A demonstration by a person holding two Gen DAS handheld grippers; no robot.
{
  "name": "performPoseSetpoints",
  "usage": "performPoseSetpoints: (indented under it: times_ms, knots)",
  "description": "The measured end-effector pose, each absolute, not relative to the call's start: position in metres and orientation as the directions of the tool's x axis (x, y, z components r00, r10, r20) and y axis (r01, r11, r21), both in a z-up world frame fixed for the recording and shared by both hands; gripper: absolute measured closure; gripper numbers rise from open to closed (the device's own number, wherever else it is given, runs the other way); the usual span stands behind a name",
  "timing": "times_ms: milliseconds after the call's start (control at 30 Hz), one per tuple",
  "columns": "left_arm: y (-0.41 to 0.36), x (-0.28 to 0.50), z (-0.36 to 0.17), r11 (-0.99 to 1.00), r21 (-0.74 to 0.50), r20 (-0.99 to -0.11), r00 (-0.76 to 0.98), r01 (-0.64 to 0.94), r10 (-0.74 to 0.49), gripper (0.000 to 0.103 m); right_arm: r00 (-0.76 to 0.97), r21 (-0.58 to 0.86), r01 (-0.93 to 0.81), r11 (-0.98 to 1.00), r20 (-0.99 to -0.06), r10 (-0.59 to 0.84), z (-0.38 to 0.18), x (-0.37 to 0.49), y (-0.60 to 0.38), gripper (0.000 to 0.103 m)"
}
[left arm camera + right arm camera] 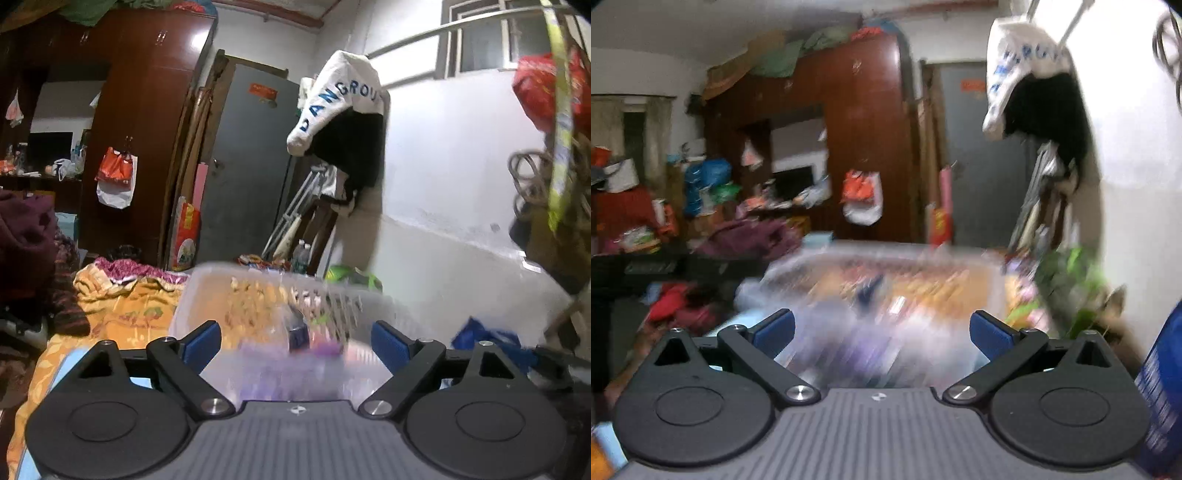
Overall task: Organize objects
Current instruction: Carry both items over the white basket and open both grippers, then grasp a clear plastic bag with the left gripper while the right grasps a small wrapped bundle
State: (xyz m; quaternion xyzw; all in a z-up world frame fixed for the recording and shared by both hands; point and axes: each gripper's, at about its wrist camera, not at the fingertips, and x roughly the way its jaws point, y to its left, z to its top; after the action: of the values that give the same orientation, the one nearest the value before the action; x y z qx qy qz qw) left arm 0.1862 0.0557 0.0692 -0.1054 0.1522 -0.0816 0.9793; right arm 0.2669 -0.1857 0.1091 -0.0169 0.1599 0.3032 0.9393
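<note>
A clear plastic storage box (207, 291) lies on the bed just ahead of my left gripper (295, 338). It holds small things, among them a dark blue item (297, 328) and purple items (325, 349), all blurred. The left gripper is open and empty, its blue pads either side of the box's near end. In the right wrist view the same box (993, 284) is smeared by motion in front of my right gripper (882, 328), which is open and empty.
An orange floral bedspread (122, 314) covers the bed. A dark wardrobe (147, 110) and a grey door (251, 166) stand behind. Clothes hang on the white wall at right (343, 122). A blue bag (487, 339) lies to the right. A blue item (1163, 387) is close on the right.
</note>
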Motion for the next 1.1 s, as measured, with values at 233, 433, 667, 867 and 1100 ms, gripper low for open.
performPoseSetpoints:
  times_ms: [233, 433, 667, 867, 1100]
  knots:
    - [0.065, 0.194, 0.014, 0.968, -0.244, -0.440, 0.882, 0.062, -0.167, 0.013, 0.582, 0.039, -0.743, 0.669, -0.457, 0.673, 0.037, 0.222, -0.163, 0.027]
    - [0.063, 0.210, -0.002, 0.977, -0.213, -0.515, 0.849, 0.002, -0.115, 0.019, 0.593, -0.063, -0.745, 0.664, -0.518, 0.617, 0.022, 0.219, -0.147, 0.057]
    - [0.061, 0.219, -0.013, 0.978, -0.205, -0.528, 0.846, -0.046, -0.071, 0.048, 0.689, 0.024, -0.650, 0.759, -0.402, 0.603, 0.036, 0.223, -0.203, 0.057]
    - [0.050, 0.227, -0.016, 0.982, -0.183, -0.556, 0.829, -0.047, -0.064, 0.054, 0.738, 0.085, -0.557, 0.826, -0.405, 0.539, 0.036, 0.252, -0.226, 0.057]
    - [0.053, 0.196, -0.007, 0.978, -0.207, -0.408, 0.910, -0.009, -0.077, 0.064, 0.737, 0.115, -0.546, 0.830, -0.403, 0.542, 0.032, 0.255, -0.230, 0.057]
